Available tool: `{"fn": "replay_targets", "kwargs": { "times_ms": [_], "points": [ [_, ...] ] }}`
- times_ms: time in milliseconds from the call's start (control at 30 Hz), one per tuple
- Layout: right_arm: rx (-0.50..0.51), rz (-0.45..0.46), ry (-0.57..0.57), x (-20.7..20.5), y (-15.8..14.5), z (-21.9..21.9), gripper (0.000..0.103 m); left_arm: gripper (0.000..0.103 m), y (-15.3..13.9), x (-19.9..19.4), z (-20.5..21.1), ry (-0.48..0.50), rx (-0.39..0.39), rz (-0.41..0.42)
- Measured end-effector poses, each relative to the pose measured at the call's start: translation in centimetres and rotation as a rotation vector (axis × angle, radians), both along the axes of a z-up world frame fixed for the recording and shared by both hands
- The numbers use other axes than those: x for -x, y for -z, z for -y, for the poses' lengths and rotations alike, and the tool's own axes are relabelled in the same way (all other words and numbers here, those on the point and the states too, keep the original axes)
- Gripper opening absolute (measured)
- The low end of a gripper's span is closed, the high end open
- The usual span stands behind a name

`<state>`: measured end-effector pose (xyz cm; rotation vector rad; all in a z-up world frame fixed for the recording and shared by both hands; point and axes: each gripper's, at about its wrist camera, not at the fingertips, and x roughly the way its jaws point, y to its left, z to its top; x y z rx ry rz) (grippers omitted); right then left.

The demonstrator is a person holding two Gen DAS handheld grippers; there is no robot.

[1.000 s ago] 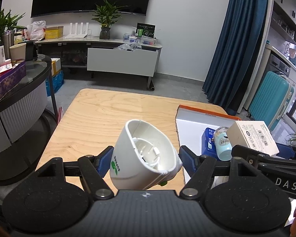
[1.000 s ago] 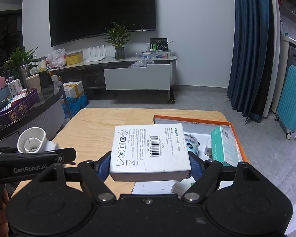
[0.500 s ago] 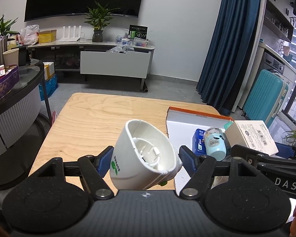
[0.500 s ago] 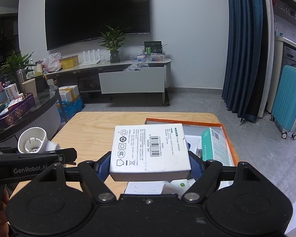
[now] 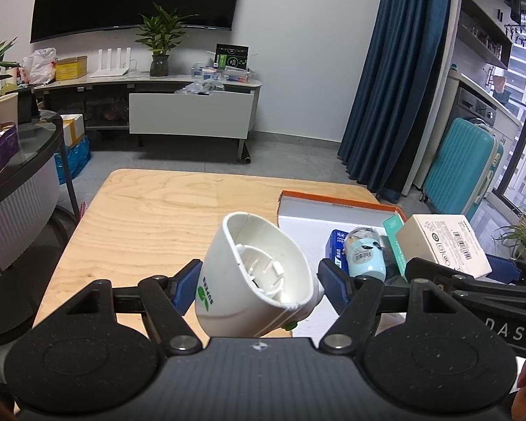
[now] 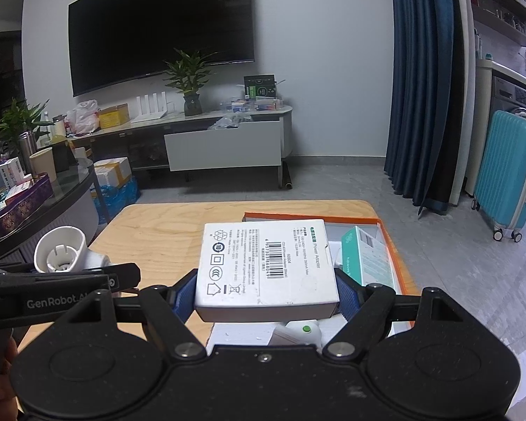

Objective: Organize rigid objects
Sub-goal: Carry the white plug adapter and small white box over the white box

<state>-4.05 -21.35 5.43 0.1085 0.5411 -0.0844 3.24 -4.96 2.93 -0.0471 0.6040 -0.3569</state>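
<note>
**A:** What can't you make out?

**B:** The near end of the white plastic cup-shaped housing [image 5: 256,277] is hidden behind the body of the left tongs [image 5: 257,280]. In the right wrist view the white power adapter box [image 6: 266,265] covers much of the orange-rimmed tray [image 6: 391,242], and a white item with a green dot [image 6: 303,331] under it is mostly cut off. The tray's small print is too fine to read.

**A:** And the tongs?

**B:** The left tongs are closed on the housing, blue pads pressing its sides. The right tongs [image 6: 266,289] are clamped on the adapter box at its left and right edges.

**A:** Which way do the held things point?

**B:** The housing's open mouth faces up and away toward the far left, showing its inner ribs; its axis is tilted, narrow end near the tongs. It is held above the near part of the wooden bench [image 5: 164,210]. The box lies flat, label up, long axis running away from the camera, held over the tray's near left part.

**A:** Room to move?

**B:** The bench's left and far stretch is bare wood. The tray sits at the right side, holding a teal box [image 6: 366,256], a blue packet [image 5: 336,247] and a pale blue bottle [image 5: 364,254] close together.
</note>
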Motion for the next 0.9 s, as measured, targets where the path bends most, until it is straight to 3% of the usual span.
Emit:
{"fn": "replay_targets", "kwargs": {
  "times_ms": [900],
  "points": [
    [-0.013, -0.038, 0.121, -1.3, 0.3, 4.6, 0.092, 0.073, 0.0, -2.5, 4.6, 0.116, -0.011, -0.043]
  ]
}}
